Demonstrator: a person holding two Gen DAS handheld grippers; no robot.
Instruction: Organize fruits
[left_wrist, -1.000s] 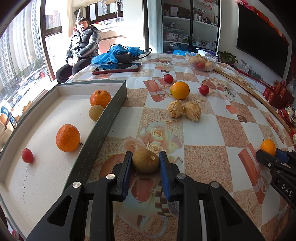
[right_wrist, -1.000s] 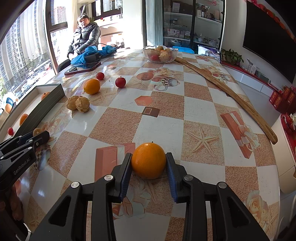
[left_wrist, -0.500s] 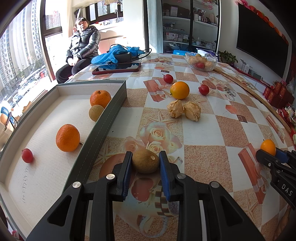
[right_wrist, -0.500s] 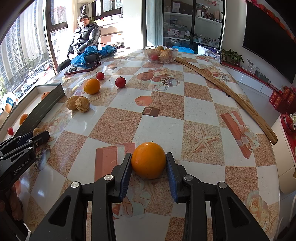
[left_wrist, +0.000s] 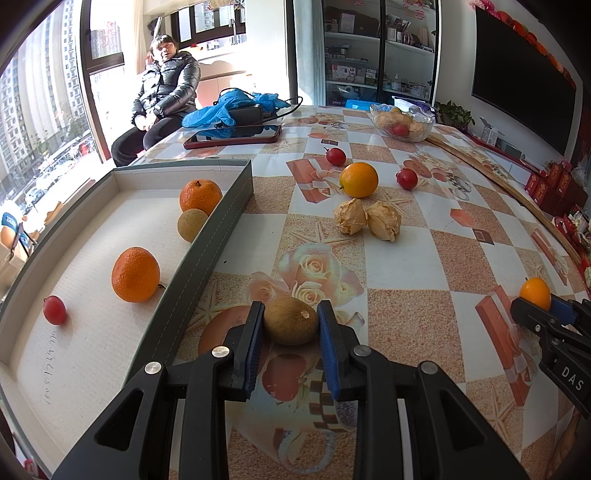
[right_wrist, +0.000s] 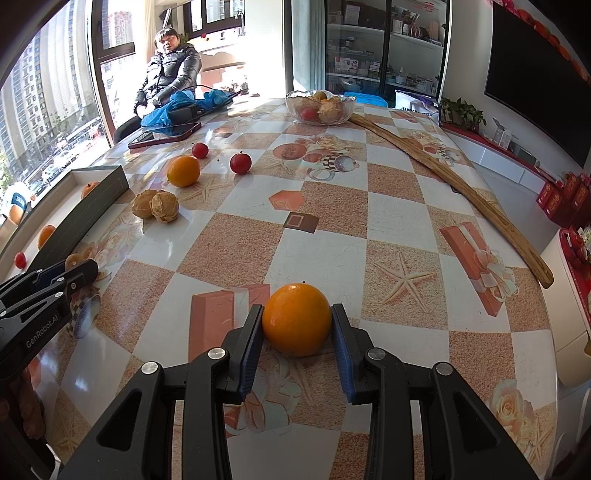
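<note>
Blue-padded jaws of the left gripper (left_wrist: 291, 321) close on a brown kiwi-like fruit (left_wrist: 290, 320) at lower centre, beside the grey tray (left_wrist: 207, 240) at left. Right gripper (right_wrist: 296, 324) clamps an orange (right_wrist: 296, 318) on the table (right_wrist: 369, 206), lower centre.

Bright window (left_wrist: 48, 92) sunlight; tabletop (right_wrist: 229, 122) glare; sharp focus; fisheye-bent edges.

Big dark-framed windows (left_wrist: 55, 92) on the left show high-rise blocks outside, strong daylight glaring across the glossy checkered floral tablecloth (right_wrist: 332, 206); a person in a shiny black puffer jacket (left_wrist: 166, 85) sits by the glass. Glass-door shelving cabinet (right_wrist: 369, 51) stands at the back; large black wall-mounted screen (left_wrist: 524, 74) hangs on the white right wall above a low white sideboard (right_wrist: 509, 166).
</note>
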